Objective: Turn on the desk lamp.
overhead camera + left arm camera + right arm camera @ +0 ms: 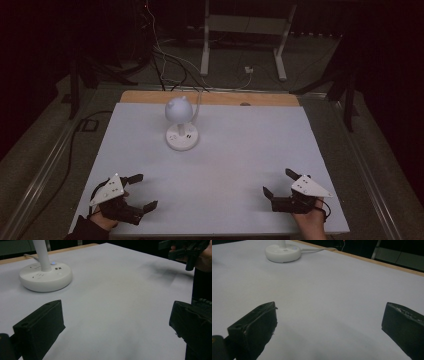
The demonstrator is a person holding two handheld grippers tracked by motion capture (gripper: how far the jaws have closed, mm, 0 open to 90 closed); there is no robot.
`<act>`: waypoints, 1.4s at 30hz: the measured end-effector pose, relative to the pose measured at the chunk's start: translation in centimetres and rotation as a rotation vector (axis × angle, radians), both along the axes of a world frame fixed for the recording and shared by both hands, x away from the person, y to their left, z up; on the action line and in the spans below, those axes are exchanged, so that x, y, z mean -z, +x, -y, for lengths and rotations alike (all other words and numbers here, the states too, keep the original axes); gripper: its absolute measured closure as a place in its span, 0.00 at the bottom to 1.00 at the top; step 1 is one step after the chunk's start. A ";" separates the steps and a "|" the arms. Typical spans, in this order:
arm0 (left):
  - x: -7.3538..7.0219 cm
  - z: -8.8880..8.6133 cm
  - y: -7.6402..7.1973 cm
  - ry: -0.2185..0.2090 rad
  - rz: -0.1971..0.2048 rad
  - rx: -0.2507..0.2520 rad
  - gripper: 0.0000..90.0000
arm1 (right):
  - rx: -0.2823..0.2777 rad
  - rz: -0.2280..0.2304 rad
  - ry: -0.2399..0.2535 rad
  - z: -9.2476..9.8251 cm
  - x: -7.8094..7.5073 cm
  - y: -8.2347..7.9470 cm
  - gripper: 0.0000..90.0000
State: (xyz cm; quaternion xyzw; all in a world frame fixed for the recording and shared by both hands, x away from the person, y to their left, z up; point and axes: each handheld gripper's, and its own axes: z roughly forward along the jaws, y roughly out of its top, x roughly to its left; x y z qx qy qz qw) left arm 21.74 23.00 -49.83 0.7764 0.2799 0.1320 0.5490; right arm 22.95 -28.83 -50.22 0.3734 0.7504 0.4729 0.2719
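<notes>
A small white desk lamp (179, 111) with a domed head stands on a round white base (182, 136) near the back middle of the white table (220, 165). A tiny blue light glows on the lamp base (45, 276), which carries small markings. The same round base (282, 251) appears far off in the right gripper view, with its white cable (318, 249) running to the table's back edge. My left gripper (142, 191) rests at the front left, open and holding nothing. At the front right my right gripper (281, 182) is open too, also holding nothing. Both are far from the lamp.
A wooden strip (210, 98) borders the table's back edge. Behind it, on the dark floor, lie cables (165, 60) and the white legs of a stand (242, 45). The other hand with its gripper (186, 252) appears at the top right of the left gripper view.
</notes>
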 end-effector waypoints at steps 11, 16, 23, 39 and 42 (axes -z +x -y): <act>-1.4 1.0 0.0 0.017 0.007 0.019 0.00 | 0.003 0.014 0.012 0.0 -0.3 -0.2 0.00; -2.0 1.4 0.3 0.023 0.020 0.024 0.00 | -0.002 0.016 0.014 -0.1 -0.3 -0.2 0.00; -2.9 2.2 1.2 0.011 0.023 -0.010 0.00 | -0.006 0.023 0.021 -0.3 -0.4 -0.3 0.00; -4.4 3.8 3.5 0.020 0.033 -0.029 0.00 | -0.011 0.026 0.022 -0.4 -0.4 -0.4 0.00; -4.5 4.0 3.8 0.025 0.035 -0.025 0.00 | -0.014 0.024 0.023 -0.4 -0.4 -0.5 0.00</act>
